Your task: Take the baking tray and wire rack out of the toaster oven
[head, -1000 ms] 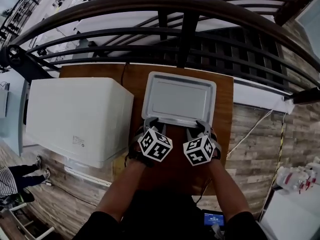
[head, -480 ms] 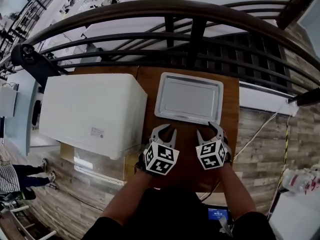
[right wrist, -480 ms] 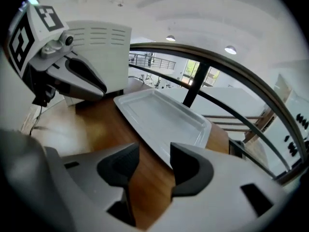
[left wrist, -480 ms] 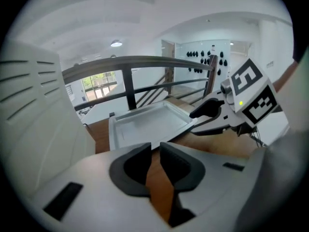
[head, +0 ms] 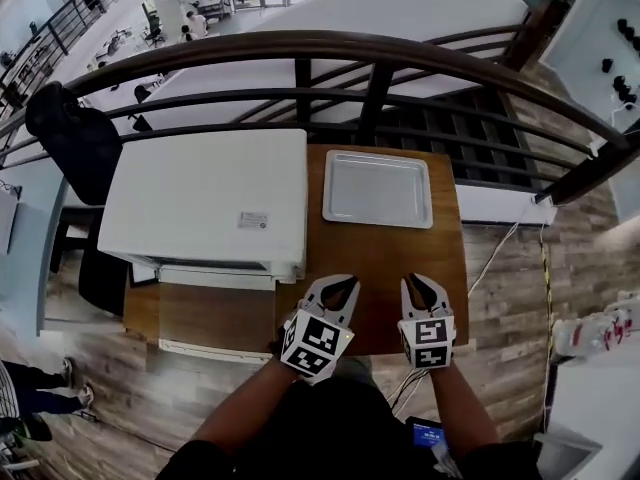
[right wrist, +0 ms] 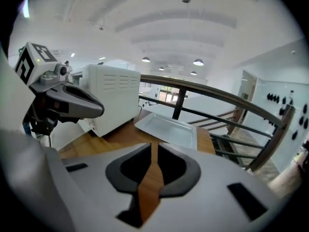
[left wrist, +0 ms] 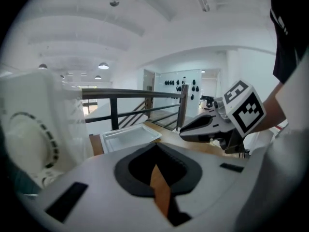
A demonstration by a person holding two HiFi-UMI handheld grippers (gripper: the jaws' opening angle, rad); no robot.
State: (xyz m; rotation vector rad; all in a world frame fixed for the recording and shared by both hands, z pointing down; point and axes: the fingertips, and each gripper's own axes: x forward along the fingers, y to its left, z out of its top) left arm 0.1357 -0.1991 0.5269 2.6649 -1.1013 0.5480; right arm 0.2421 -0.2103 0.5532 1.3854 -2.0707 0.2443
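The silver baking tray [head: 377, 189] lies flat on the wooden table [head: 380, 258], to the right of the white toaster oven [head: 205, 203]. The oven's glass door [head: 215, 316] hangs open toward me, and its inside and any wire rack are hidden. My left gripper [head: 343, 283] hovers over the table's near edge, shut and holding nothing. My right gripper [head: 419, 282] is beside it; its jaws are closing, nearly together, with nothing between them. The left gripper view shows the tray [left wrist: 130, 135] beyond the shut jaws [left wrist: 155, 146]. The right gripper view shows the tray [right wrist: 169, 127] ahead of its jaws [right wrist: 154, 146].
A dark curved railing [head: 330, 53] runs right behind the table and oven. A dark jacket [head: 75, 133] hangs at the left. A white cable [head: 500, 253] trails off the table's right side. Wooden floor lies below the table's near edge.
Both grippers have let go of the tray's near rim, pulled back toward me and risen. Their jaws have come together. The tray stays flat on the table.
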